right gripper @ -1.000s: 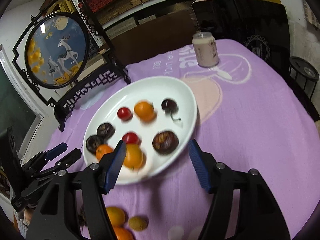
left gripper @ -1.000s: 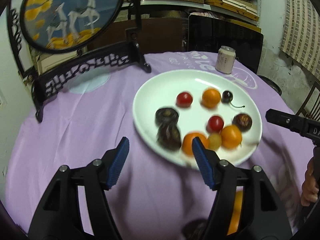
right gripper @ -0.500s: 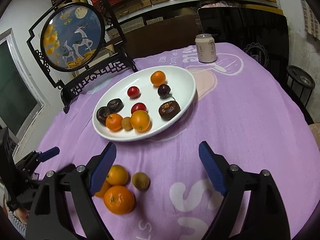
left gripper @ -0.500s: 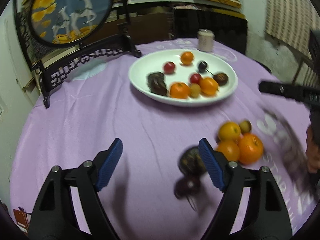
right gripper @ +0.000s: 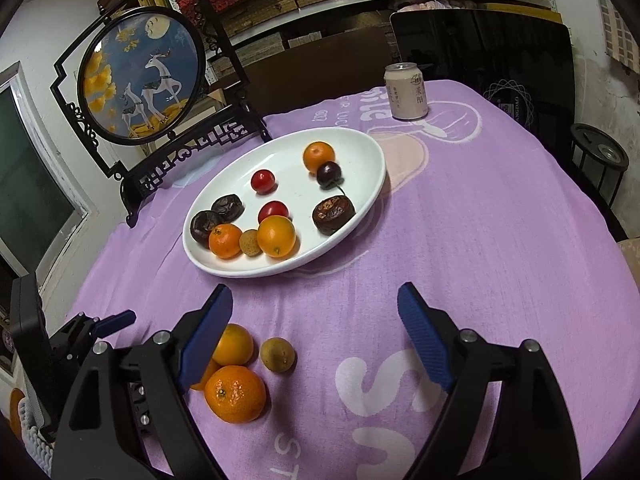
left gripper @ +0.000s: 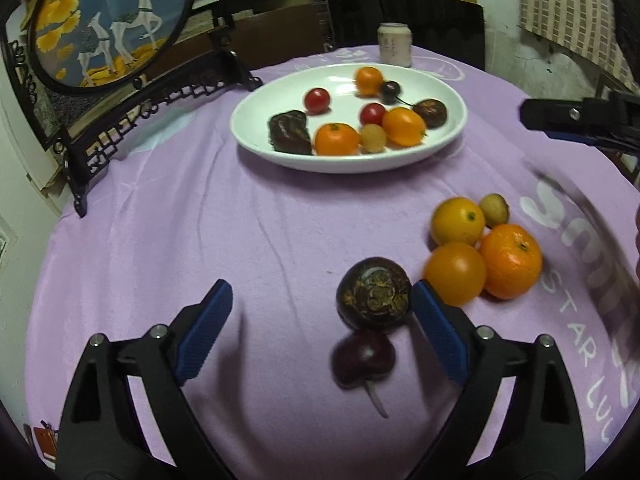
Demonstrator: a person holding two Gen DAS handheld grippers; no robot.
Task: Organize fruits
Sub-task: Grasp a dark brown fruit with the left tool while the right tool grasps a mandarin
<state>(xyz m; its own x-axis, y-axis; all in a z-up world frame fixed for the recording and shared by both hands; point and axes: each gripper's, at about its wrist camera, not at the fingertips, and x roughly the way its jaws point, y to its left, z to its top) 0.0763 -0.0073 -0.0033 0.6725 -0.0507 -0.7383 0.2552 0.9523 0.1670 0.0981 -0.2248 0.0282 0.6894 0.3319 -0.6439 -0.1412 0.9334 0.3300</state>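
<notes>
A white plate [left gripper: 452,136] [right gripper: 360,220] holds oranges, red cherry tomatoes, dark fruits and a small tan fruit. On the purple cloth near me lie three oranges [left gripper: 510,260] [right gripper: 236,394], a small tan fruit [left gripper: 494,210] [right gripper: 278,355], a dark round fruit [left gripper: 374,294] and a dark cherry [left gripper: 363,358]. My left gripper [left gripper: 322,324] is open, the dark round fruit just inside its right finger. My right gripper [right gripper: 316,334] is open and empty above the cloth, with the loose oranges by its left finger. It also shows at the right edge of the left wrist view [left gripper: 576,122].
A round deer picture on a black carved stand [left gripper: 108,24] [right gripper: 140,76] stands at the back left. A drink can [left gripper: 395,45] [right gripper: 406,91] stands behind the plate. Shelves and a dark chair lie beyond the table. A black stool [right gripper: 600,160] stands at the right.
Both grippers have pulled back from the plate toward the near side of the table. The loose fruits on the cloth have come into view and now lie close to the fingers.
</notes>
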